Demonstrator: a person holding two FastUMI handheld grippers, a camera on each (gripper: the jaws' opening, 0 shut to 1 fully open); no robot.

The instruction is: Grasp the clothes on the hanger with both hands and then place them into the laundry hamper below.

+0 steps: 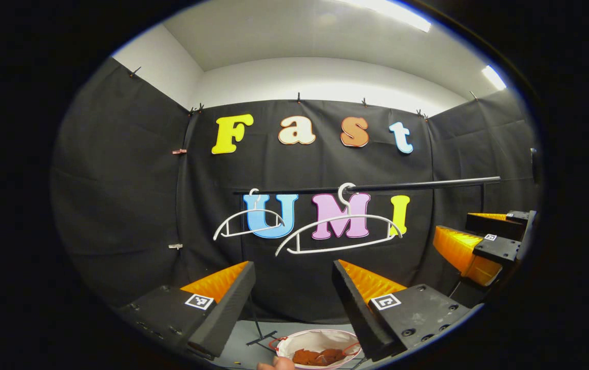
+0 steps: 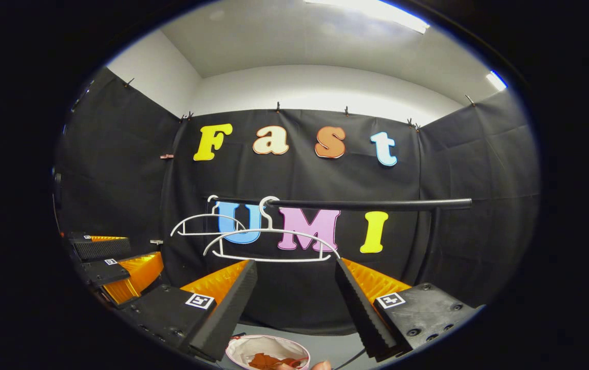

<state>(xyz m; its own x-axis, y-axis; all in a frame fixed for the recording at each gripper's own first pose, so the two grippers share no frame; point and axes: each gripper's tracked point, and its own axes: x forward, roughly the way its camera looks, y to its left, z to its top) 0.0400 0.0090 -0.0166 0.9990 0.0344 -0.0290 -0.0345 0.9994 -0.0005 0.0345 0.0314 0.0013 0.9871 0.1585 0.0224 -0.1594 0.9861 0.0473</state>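
Both white hangers (image 1: 339, 234) dangle bare from the rail (image 1: 371, 187), and the brown clothes (image 1: 319, 356) lie bunched in the white hamper (image 1: 294, 343) on the floor below the rail, so the task looks done. The left gripper (image 1: 293, 308) and the right gripper (image 2: 294, 308) are each spread wide with nothing between the fingers, held level below the rail, probably because the cloth has been let go and there is nothing more to carry. The left gripper view takes in the right gripper off to the side of the rail's far end; the right gripper view has the left gripper beside the rail's near end.
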